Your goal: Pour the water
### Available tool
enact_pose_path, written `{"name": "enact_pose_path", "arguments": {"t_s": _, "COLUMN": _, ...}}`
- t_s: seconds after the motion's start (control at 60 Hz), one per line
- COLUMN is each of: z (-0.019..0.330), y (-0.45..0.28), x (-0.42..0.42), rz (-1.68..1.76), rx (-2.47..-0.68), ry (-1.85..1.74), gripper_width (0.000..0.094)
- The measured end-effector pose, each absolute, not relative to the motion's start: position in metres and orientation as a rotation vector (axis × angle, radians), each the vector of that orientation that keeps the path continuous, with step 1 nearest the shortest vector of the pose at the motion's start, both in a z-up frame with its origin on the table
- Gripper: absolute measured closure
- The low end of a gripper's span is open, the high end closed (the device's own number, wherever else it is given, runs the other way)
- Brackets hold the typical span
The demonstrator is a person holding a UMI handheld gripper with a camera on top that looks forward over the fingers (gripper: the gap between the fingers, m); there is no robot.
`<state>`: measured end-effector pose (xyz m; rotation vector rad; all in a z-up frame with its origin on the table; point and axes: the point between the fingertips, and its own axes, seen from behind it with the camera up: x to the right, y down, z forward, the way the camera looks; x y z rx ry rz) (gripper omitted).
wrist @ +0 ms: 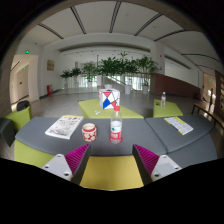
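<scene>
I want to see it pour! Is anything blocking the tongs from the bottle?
No, nothing visible does. The open tongs point at the small clear plastic bottle with the red label, bare grey table between them. The red-and-white mug stands beside the bottle.

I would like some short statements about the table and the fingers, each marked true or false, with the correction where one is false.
1. The gripper holds the bottle. False: the fingers are open and empty; the bottle stands on the table beyond them.
2. A red and white cup stands beside the bottle. True.
3. The cup lies tipped on its side. False: it is upright.
4. Green plants stand in the background. True.
5. The bottle has a red label. True.
</scene>
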<state>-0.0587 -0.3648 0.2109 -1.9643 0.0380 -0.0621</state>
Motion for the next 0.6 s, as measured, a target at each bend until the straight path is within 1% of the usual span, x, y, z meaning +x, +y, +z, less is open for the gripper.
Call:
{"name": "enact_pose_path", "arguments": {"t_s": 0.15, "z": 0.230, "y": -0.434, "x": -0.073, "rz": -0.064, "rx": -1.951, "ry": 0.029, "gripper_width": 0.0082}}
{"name": "enact_pose_path", "arguments": {"t_s": 0.283, "z": 0.243, "y": -0.477, "x": -0.078, "rz": -0.062, "rx": -1.941, "ry": 0.029, "gripper_width": 0.0084}}
{"name": "enact_pose_path", "arguments": {"t_s": 0.6, "z": 0.266, "y": -0.522, "x": -0.072, "rz": -0.048, "rx": -1.912, "ry": 0.064, "gripper_width": 0.0082}}
